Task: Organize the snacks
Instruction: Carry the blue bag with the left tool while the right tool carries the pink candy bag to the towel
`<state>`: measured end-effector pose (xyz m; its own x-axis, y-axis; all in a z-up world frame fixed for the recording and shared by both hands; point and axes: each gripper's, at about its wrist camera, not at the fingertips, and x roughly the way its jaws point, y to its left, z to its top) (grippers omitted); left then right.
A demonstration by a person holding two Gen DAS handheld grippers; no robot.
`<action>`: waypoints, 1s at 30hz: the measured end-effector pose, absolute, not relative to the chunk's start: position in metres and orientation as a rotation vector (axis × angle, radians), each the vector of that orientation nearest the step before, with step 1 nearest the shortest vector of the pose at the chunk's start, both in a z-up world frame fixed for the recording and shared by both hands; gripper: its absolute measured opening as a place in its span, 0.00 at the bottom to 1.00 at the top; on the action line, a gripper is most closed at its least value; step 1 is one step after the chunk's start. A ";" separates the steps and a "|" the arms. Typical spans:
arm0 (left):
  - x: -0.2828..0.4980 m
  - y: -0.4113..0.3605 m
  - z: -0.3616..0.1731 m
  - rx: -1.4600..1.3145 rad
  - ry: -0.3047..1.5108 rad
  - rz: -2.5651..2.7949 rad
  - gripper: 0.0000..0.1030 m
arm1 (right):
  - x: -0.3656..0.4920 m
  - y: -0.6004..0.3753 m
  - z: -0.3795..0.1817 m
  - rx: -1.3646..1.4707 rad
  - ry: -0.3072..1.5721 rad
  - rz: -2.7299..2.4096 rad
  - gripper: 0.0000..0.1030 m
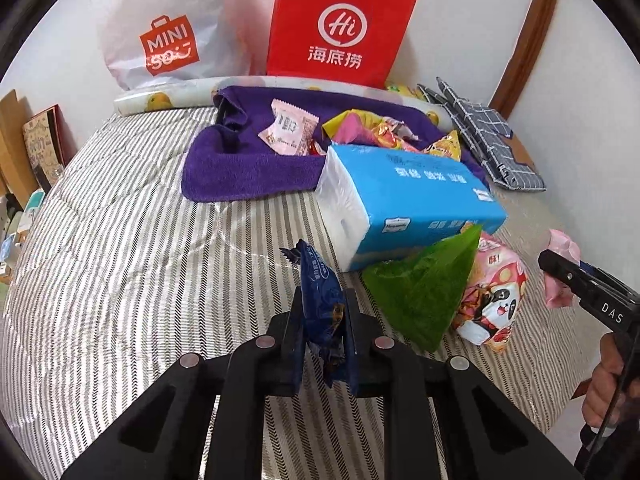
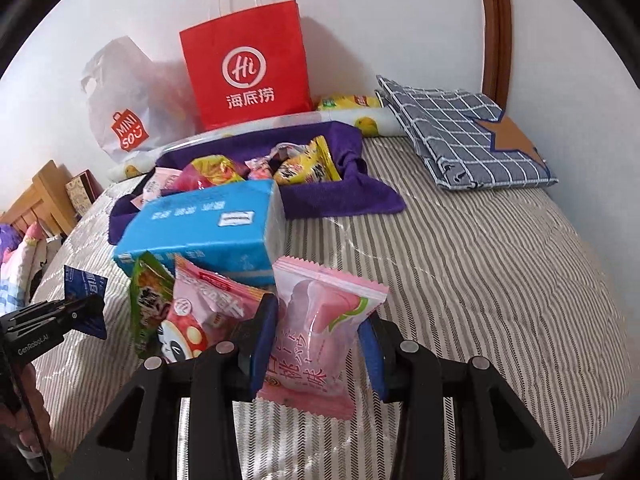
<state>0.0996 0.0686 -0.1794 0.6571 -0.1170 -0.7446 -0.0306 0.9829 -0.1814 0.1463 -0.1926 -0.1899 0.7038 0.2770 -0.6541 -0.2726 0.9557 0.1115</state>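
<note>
My left gripper (image 1: 322, 300) is shut on a dark blue snack packet (image 1: 318, 276), which stands up between its pads above the striped bed cover (image 1: 120, 240). In the right wrist view, my right gripper (image 2: 320, 320) is shut on a pink peach-print snack packet (image 2: 316, 312). A green packet (image 1: 424, 292) and a pink panda-print packet (image 1: 492, 300) lie between the two grippers, against a blue tissue pack (image 1: 408, 200). Behind it, a purple towel (image 1: 240, 168) holds several more snacks. The right gripper (image 1: 560, 268) also shows at the right edge of the left wrist view.
A red paper bag (image 1: 340, 24) and a white plastic bag (image 1: 168, 32) stand against the wall behind the towel. A folded checked cloth (image 2: 460, 132) lies at the back right. Boxes and a wooden headboard (image 2: 40, 196) line the left side. A hand (image 1: 604, 392) holds the right gripper.
</note>
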 end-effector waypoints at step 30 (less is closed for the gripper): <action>0.111 0.076 -0.113 -0.267 0.778 -0.126 0.15 | 0.150 -0.176 -0.129 -0.035 0.640 0.350 0.37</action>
<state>0.1110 0.0760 -0.1134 0.7066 -0.2102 -0.6757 0.0138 0.9588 -0.2838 0.1504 -0.1760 -0.1290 0.7455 0.3087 -0.5907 -0.3300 0.9410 0.0753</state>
